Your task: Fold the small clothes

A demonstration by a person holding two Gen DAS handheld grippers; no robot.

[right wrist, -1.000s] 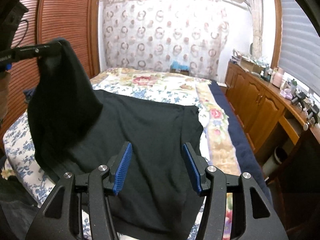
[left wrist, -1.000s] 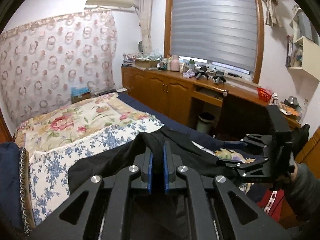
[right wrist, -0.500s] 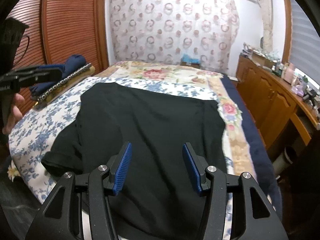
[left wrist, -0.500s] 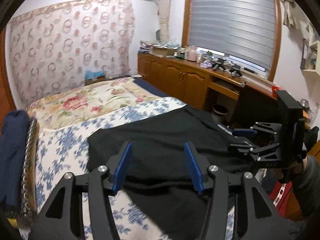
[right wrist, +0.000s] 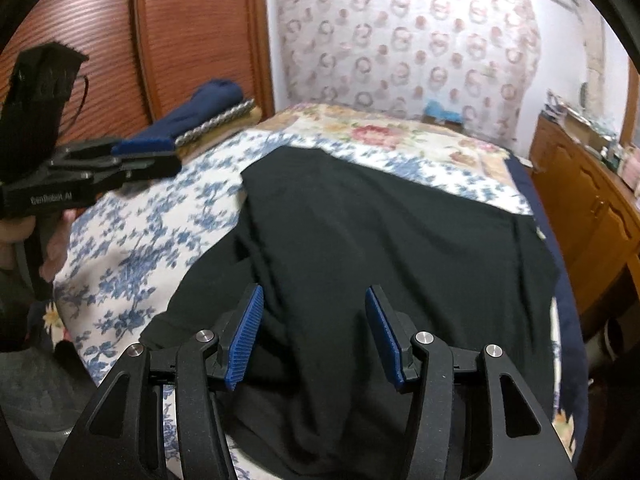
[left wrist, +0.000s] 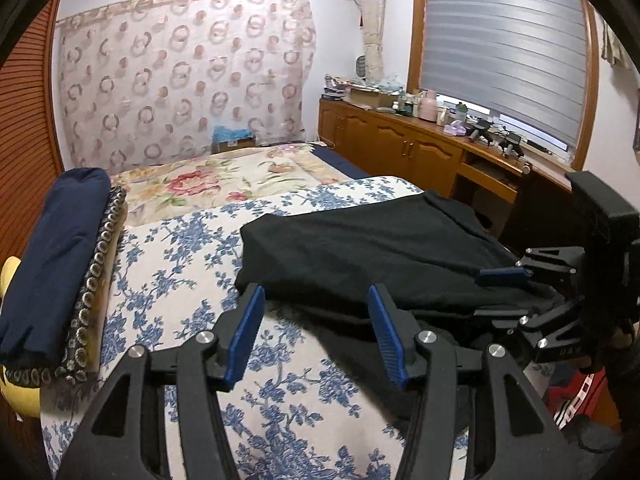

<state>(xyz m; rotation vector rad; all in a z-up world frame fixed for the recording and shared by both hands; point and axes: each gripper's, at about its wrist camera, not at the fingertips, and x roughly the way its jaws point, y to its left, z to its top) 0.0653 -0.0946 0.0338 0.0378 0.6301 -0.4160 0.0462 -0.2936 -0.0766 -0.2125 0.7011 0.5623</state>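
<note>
A black garment [left wrist: 360,256] lies spread on the bed's blue-flowered sheet [left wrist: 172,264], with its left part folded over onto itself. My left gripper [left wrist: 316,332] is open just above the garment's near left edge, nothing between its blue pads. In the right wrist view the garment [right wrist: 380,240] fills the middle, and my right gripper [right wrist: 314,332] hangs open over its near, rumpled part, not touching it. The left gripper [right wrist: 160,156] shows at the left, held by a hand [right wrist: 52,240]. The right gripper [left wrist: 500,294] shows at the right of the left wrist view.
A folded navy blanket [left wrist: 56,248] and a beaded mat [left wrist: 96,276] lie along the bed's left side. Wooden cabinets [left wrist: 400,152] with clutter on top run along the right wall under the window. A slatted wooden wardrobe [right wrist: 192,32] stands left of the bed.
My left gripper opened and let go of the black garment, which dropped from hanging to lying folded on the bed. Both grippers moved lower over it. The right stayed open.
</note>
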